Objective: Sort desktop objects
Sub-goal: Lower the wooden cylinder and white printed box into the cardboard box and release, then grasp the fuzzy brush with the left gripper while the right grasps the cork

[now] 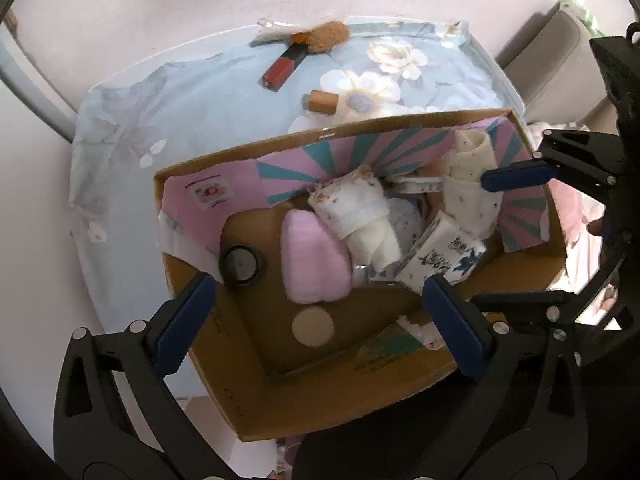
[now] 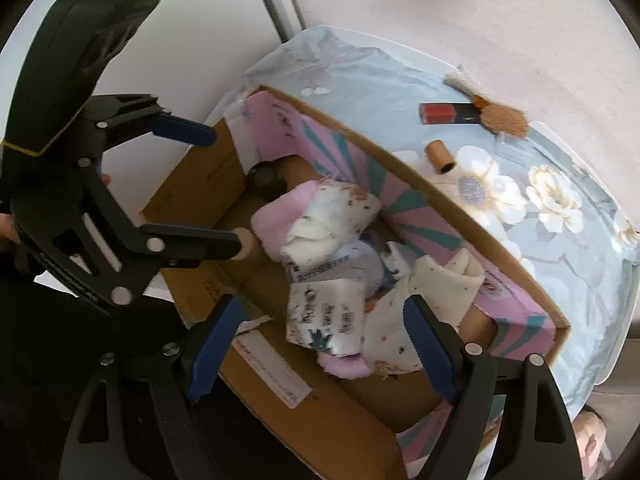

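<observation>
Cardboard box [image 1: 320, 400] below, left gripper [image 1: 320, 320] and right gripper [image 2: 320, 344] spread wide, hovering.

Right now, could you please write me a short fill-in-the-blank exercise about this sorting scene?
1. The pink pouch lies inside the cardboard ____.
2. The red lipstick lies on the tablecloth, ____ the box.
3. Both the left gripper and the right gripper have their jaws ____.
4. The tablecloth is printed with white ____.

Missing words: box; outside; open; flowers
</observation>
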The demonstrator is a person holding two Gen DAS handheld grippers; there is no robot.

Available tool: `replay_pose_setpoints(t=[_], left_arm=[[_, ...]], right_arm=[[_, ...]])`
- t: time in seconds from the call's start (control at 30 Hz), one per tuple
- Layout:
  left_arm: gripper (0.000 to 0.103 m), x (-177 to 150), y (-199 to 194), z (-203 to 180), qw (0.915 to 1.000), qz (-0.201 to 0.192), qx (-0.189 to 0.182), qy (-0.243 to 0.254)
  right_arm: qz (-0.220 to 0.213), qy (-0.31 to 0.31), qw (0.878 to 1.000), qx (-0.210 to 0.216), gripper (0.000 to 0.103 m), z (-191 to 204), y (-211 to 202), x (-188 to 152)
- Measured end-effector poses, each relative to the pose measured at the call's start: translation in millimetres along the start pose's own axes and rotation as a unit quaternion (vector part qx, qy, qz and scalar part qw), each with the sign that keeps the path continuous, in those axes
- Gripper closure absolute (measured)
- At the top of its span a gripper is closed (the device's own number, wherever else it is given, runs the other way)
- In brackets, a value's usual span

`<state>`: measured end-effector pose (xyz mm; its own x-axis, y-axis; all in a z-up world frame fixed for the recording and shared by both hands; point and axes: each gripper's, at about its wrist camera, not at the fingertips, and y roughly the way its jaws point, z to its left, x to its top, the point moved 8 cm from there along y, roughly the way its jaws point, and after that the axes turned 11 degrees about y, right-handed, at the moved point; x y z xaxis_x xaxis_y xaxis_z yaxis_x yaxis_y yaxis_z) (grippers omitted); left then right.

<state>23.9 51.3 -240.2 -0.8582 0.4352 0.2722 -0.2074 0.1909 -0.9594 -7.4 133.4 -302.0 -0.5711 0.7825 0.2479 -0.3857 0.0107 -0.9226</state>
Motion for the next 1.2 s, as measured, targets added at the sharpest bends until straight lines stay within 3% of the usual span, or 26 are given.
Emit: replay_pose_setpoints(t=[0.83, 1.03, 1.2], left_arm=[[0.000, 19.0, -14.2, -5.6, 0.9997, -0.009, 0.011, 0.021], [0.000, 34.0, -25.4, -0.1, 0.9990, -0.028, 0.023, 0.026], [0.000, 77.0, -48.3, 13.7, 0.9960, -0.070, 0.032, 0.047]], right_arm=[[-0.001, 0.008, 1.000, -0.018, 0.022, -16.5, -8.7, -2.0], [-0.035, -0.005, 0.999, -0.007, 0.022, -15.2, -27.0, 10.5], [-0.075, 0.002, 0.997, -0.001, 0.022, -30.6, -51.2, 34.9]])
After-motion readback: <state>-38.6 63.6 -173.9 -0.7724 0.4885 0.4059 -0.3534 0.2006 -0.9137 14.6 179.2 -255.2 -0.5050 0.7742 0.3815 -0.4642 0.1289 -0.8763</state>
